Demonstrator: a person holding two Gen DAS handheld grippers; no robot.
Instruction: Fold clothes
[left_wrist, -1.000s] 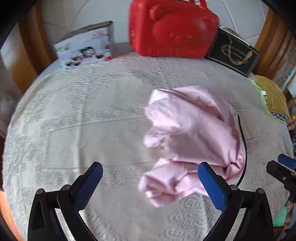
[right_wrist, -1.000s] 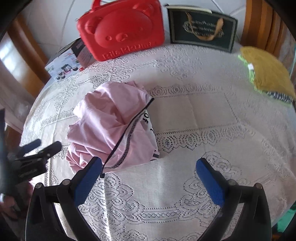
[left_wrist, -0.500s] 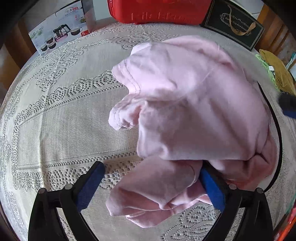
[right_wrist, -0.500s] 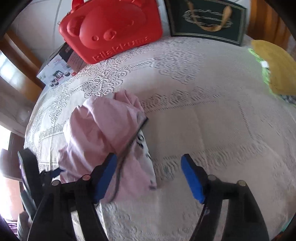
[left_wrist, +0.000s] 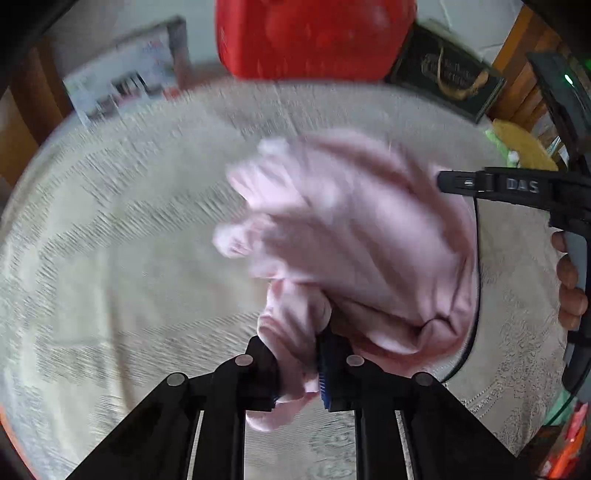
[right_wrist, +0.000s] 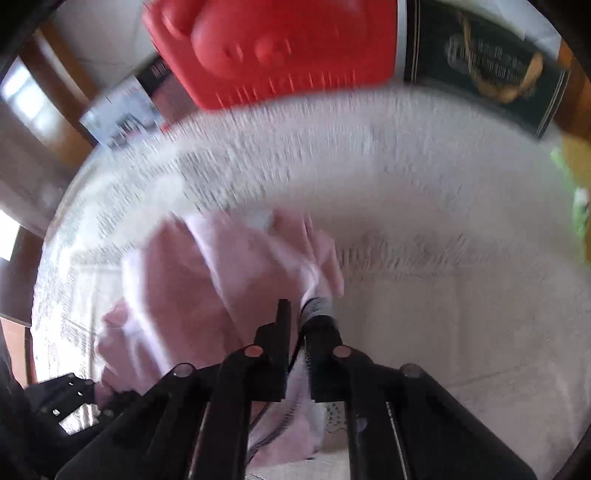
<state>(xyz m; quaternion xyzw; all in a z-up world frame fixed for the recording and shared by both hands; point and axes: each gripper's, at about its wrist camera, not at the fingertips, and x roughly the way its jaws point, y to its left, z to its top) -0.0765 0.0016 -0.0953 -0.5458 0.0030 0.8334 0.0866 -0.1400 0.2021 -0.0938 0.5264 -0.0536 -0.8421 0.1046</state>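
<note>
A crumpled pink garment (left_wrist: 354, 236) with a black-trimmed edge lies bunched on the lace tablecloth (left_wrist: 110, 258). My left gripper (left_wrist: 299, 369) is shut on a pink fold at the garment's near side. My right gripper (right_wrist: 299, 332) is shut on the black-trimmed edge of the same garment (right_wrist: 207, 295). The right gripper also shows in the left wrist view (left_wrist: 509, 188), at the garment's right side, with the hand behind it. Both views are blurred by motion.
A red bear-shaped case (left_wrist: 314, 37) stands at the table's back, with a printed box (left_wrist: 125, 85) to its left and a dark gift box (left_wrist: 447, 81) to its right. A yellow-green cloth (left_wrist: 524, 144) lies at the far right edge.
Both grippers went from open to shut on the pink garment, the left on a near fold and the right on the trimmed edge. The garment is bunched up and moving.
</note>
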